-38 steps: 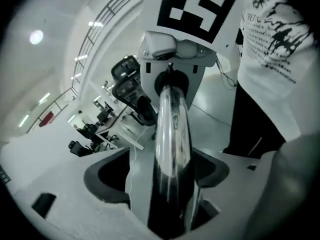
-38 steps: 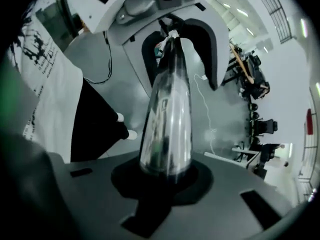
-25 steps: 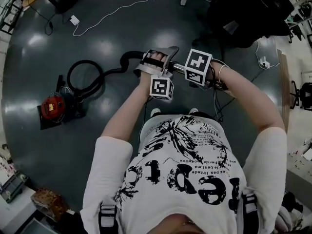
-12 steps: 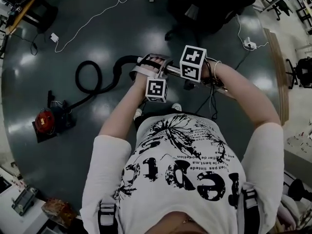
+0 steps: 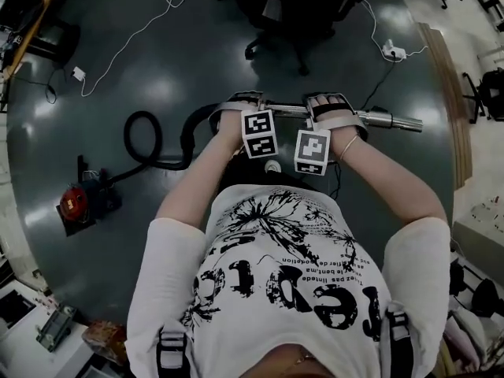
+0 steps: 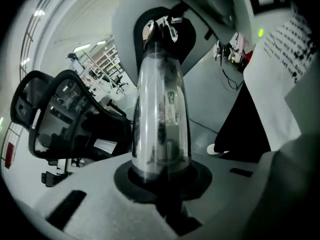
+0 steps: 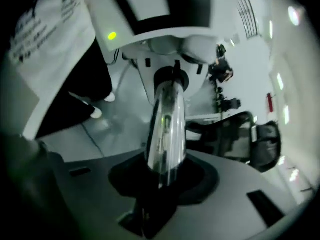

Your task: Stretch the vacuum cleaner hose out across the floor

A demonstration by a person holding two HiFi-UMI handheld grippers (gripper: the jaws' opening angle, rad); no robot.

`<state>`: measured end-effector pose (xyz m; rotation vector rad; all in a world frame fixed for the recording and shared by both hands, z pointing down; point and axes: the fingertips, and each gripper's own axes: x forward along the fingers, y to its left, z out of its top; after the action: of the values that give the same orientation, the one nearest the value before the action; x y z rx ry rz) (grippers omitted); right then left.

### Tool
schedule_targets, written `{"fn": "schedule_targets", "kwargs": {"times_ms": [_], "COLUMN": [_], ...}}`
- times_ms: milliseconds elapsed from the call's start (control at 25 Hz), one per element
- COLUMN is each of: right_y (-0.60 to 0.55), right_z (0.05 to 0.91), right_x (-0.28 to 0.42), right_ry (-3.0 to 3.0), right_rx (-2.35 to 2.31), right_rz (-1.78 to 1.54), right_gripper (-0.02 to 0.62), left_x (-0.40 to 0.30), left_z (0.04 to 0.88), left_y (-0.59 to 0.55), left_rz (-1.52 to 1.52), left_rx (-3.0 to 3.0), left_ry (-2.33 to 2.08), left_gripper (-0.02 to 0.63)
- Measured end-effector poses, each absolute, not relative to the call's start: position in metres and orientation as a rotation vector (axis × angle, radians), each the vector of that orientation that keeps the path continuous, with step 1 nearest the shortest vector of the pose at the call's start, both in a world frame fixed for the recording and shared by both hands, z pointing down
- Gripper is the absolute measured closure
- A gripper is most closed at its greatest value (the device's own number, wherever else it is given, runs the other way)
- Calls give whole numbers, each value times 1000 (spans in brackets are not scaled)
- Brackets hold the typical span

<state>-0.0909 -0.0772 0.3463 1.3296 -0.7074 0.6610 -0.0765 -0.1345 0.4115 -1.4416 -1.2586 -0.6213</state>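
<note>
A dark, glossy floor (image 5: 197, 69) is seen from above, with an office chair (image 5: 295, 14) at the far side and a red vacuum cleaner (image 5: 75, 203) well to the left. Its black hose (image 5: 146, 144) is laid in a loop between the machine and the chrome wand (image 5: 386, 120), so the stretching is judged barely begun. The wand is carried level in front of the person, presumably so that the hose can be drawn away from the machine. The left gripper (image 5: 246, 113) is being closed around the wand beside the hose joint, the tube filling its jaws. The right gripper (image 5: 331, 115) is being opened, the wand lying loosely between its jaws, probably for a fresh hold.
</note>
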Motion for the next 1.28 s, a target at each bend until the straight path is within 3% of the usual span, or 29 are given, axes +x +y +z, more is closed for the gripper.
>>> {"fn": "schedule_targets", "kwargs": {"times_ms": [200,480,920,1280], "right_y": [-61,-24,64,124], "right_z": [287,280,319,341], "right_x": [-61,-42,22,44], "right_ry": [-383,-285,-462,-575], "right_rx": [1150,1037,1075,1070], "right_rz": [94,-85,278,586], "right_gripper": [473,454,486,506], "left_x": [-73,-77,-79,-54], "left_z": [399,384,381,391], "left_y": [-103,-59,2,58], "left_rz": [-786,-967,-1366,-1317], "left_rx": [-1380,-1136,-634,-675], "left_ry": [-1455,-1790,-2247,-2302], "left_gripper": [565,565,565,563]}}
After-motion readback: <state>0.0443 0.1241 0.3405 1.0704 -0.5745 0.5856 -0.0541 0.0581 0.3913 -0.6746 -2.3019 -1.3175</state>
